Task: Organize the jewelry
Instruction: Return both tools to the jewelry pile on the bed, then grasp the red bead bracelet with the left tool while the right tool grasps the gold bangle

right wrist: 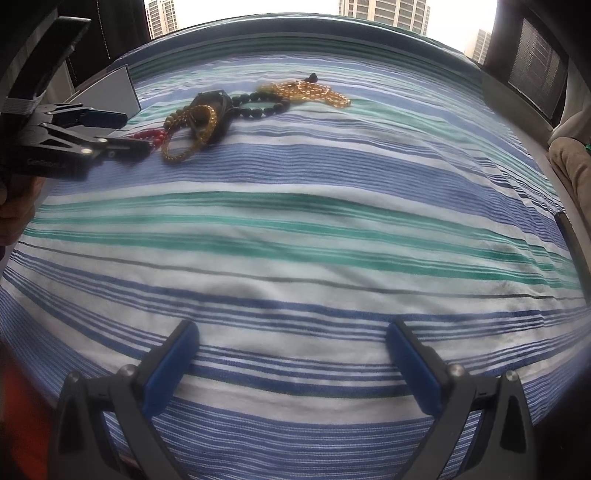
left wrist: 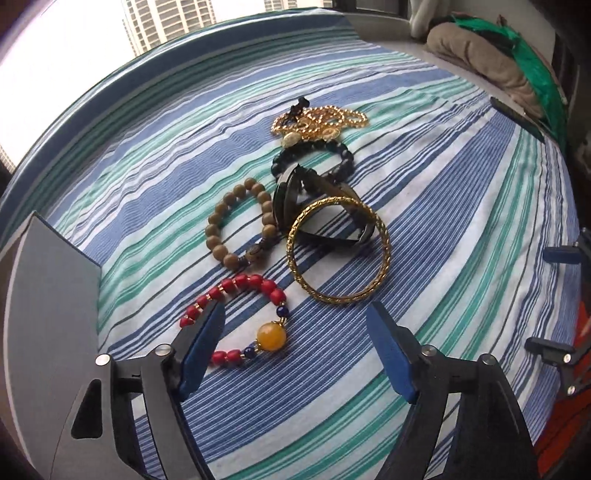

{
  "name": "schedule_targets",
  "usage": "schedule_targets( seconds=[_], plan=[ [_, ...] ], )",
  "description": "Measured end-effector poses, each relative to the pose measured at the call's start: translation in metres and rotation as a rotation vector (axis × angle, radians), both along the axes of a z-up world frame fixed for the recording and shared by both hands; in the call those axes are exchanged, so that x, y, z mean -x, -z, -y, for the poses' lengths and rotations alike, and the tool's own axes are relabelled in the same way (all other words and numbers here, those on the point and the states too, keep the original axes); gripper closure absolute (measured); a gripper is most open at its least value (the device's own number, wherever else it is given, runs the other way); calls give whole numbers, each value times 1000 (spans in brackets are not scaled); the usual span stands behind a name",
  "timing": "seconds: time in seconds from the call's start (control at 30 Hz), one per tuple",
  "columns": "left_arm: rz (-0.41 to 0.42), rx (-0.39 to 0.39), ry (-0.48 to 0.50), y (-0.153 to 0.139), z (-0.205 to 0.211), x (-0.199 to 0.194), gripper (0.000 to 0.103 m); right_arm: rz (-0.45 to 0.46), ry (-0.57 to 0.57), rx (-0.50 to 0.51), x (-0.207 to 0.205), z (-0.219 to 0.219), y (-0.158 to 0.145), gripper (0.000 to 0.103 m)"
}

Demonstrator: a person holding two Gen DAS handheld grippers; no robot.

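The red bead bracelet (left wrist: 236, 317) lies on the striped bed cover (left wrist: 461, 258), its near arc just inside my left jaw and the rest ahead — I judge I am lining up to pick it first. My left gripper (left wrist: 295, 347) stands open, pitched steeply down; next I need both pads straddling one strand. The gold bangle (left wrist: 338, 251) sits just beyond. My right gripper (right wrist: 291, 363) hangs open over bare cover, holding nothing.

Bedroom in a high-rise flat: a bed with striped blue, green and white bedsheet (right wrist: 295, 229) beside a window (right wrist: 258, 9) showing apartment towers (left wrist: 166, 18); folded clothes (left wrist: 480, 62) lie nearby.
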State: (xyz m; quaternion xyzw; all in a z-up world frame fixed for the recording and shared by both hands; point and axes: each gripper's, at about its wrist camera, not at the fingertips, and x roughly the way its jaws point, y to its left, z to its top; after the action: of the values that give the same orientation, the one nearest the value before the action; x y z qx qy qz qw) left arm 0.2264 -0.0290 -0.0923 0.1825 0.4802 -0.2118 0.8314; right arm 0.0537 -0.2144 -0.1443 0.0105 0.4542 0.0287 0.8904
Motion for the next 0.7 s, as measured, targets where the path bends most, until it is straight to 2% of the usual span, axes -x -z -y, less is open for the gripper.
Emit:
schedule_targets(
  seconds=[0.07, 0.13, 0.17, 0.2, 0.23, 0.47, 0.6, 0.67, 0.7],
  plan=[
    [-29, -18, 9, 7, -4, -1, 41, 4, -6, 0, 1, 0, 0, 0],
    [-59, 31, 28, 9, -10, 1, 65, 7, -8, 0, 1, 0, 0, 0],
    [-75, 54, 30, 9, -12, 0, 70, 8, -8, 0, 2, 0, -1, 0],
    [-79, 62, 27, 9, -13, 1, 81, 10, -9, 0, 2, 0, -1, 0],
    [-82, 64, 28, 8, -14, 3, 87, 12, -10, 0, 2, 0, -1, 0],
    [-80, 71, 5, 9, -18, 11, 83, 12, -16, 1, 2, 0, -2, 0],
    [-77, 109, -9, 9, -15, 15, 62, 5, -21, 2, 1, -1, -2, 0],
    [-54, 83, -8, 11, -8, 18, 60, 3, -30, 3, 0, -1, -2, 0],
    [-54, 81, -17, 11, -6, 17, 65, -1, -38, 1, 0, 0, -2, 0]
  ],
)
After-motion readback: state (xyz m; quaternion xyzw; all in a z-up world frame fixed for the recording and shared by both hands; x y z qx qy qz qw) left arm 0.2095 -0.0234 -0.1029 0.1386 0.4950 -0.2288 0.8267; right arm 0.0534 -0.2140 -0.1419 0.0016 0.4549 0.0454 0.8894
